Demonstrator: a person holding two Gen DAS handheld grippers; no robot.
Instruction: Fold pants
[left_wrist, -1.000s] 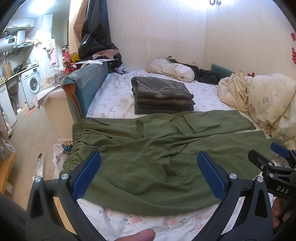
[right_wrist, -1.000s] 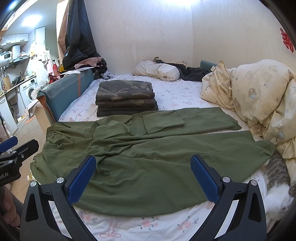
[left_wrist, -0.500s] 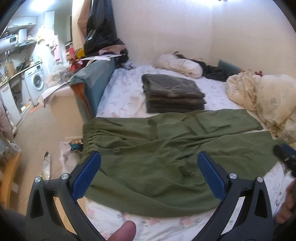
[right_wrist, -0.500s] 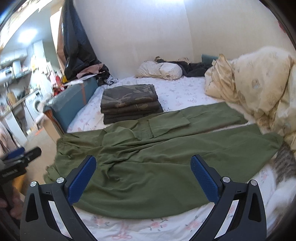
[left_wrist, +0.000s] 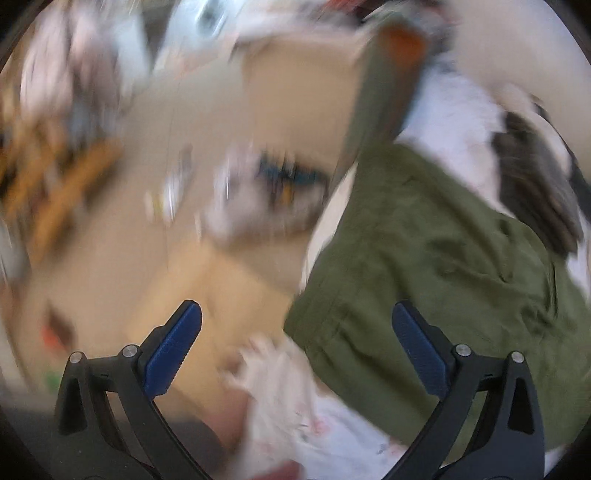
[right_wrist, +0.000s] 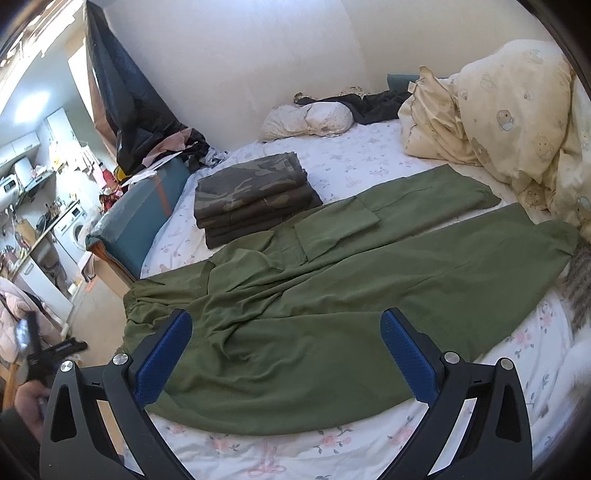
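Olive green pants (right_wrist: 332, 295) lie spread flat across the flowered bed sheet (right_wrist: 369, 158), waistband at the left, legs reaching right. My right gripper (right_wrist: 287, 315) hangs open above the near edge of the pants, with nothing between its fingers. The left wrist view is badly blurred; it looks steeply down at the waistband end of the pants (left_wrist: 443, 258) by the bed's edge. My left gripper (left_wrist: 295, 310) is wide and its jaws are closing. The waistband corner shows between the fingers, but the pads do not press on it. In the right wrist view the left gripper (right_wrist: 48, 350) is a blur at the far left.
A stack of folded camouflage pants (right_wrist: 251, 195) sits behind the green pair. A cream duvet (right_wrist: 517, 110) is heaped at the right, a pillow (right_wrist: 310, 118) at the back. A teal padded board (right_wrist: 147, 206) borders the bed's left side. Striped cat fur (right_wrist: 580, 280) shows at the right edge.
The left gripper swung left and down from facing along the bed to pointing steeply at the waistband corner and floor. The right gripper rolled a little and shifted slightly.
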